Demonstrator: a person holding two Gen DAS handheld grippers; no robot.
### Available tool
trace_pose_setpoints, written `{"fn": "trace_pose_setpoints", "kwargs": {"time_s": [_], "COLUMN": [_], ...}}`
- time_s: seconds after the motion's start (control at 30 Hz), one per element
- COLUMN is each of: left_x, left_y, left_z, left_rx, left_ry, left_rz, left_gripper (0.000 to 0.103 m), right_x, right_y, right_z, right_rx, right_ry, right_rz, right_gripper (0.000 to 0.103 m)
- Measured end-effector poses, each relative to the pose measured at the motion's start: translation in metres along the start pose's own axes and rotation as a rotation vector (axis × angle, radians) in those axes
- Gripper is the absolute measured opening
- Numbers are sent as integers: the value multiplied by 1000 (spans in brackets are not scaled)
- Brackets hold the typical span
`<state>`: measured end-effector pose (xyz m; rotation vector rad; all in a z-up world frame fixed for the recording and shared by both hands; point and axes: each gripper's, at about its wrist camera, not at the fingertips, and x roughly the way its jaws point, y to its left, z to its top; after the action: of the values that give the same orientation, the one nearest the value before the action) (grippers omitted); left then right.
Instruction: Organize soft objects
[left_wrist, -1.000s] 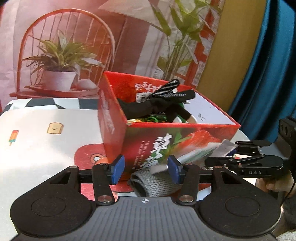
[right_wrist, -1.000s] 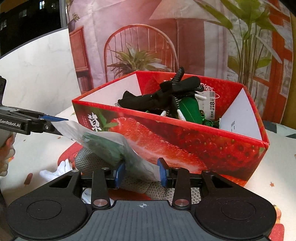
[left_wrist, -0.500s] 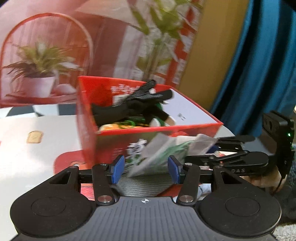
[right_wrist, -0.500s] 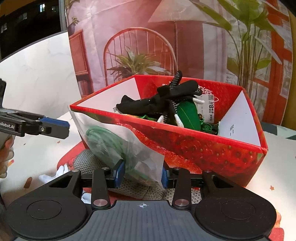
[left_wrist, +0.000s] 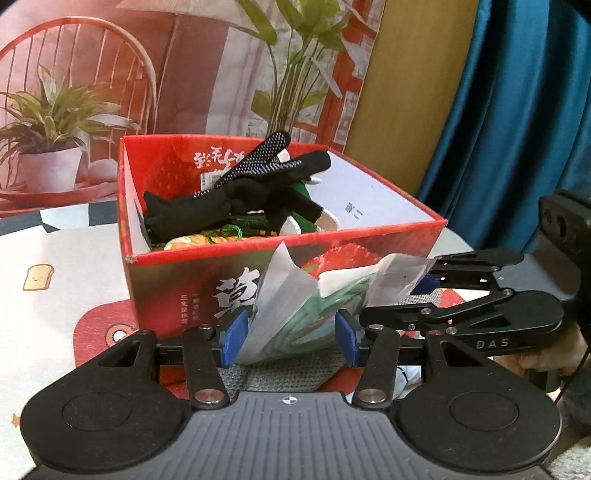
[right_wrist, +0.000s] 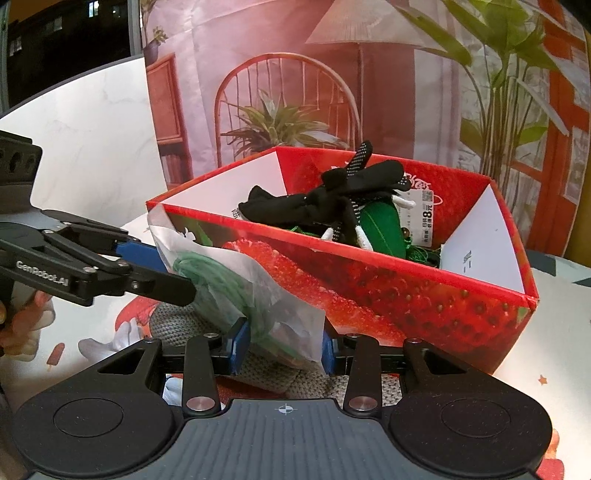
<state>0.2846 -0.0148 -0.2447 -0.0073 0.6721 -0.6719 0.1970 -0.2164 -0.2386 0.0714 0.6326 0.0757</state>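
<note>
Just in front of the red strawberry box, a clear bag of green cord hangs above the table, its lower end clenched in the right gripper. Its long axis slants up toward the left gripper, whose parted pads flank the upper end, apparently not yet pressing it.

The red box stands just ahead, its near wall blocking the way forward. Black gloves pile above the rim, crowding the opening. Bare table lies open to its left.
</note>
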Motion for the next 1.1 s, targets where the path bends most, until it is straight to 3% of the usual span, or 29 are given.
{"fn": "trace_pose_setpoints", "kwargs": {"time_s": [0.17,0.33,0.43,0.5,0.77,1.1], "left_x": [2,-3,-7,-12,-47,-67], "left_y": [-1,2,-3,-8,-22,-31], "left_z": [-3,-7,-6,-3,15,64], "left_rx": [2,-19,-20,-20,-16,19], "left_ry": [12,12,-2,-18,-142,-288], "left_rz": [32,49,59,60,69,140], "left_gripper": [41,37,33,31,26,26], "right_x": [-1,-5,-6,-9,-35,-55], "right_y": [1,-8,-6,-4,1,-3], "right_z": [0,-1,0,2,25,87], "right_rx": [1,52,47,41,32,-19], "right_ry": [-10,-33,-45,-55,-155,-280], "right_rz": [0,11,9,10,23,28], "right_gripper": [35,35,31,23,21,20]}}
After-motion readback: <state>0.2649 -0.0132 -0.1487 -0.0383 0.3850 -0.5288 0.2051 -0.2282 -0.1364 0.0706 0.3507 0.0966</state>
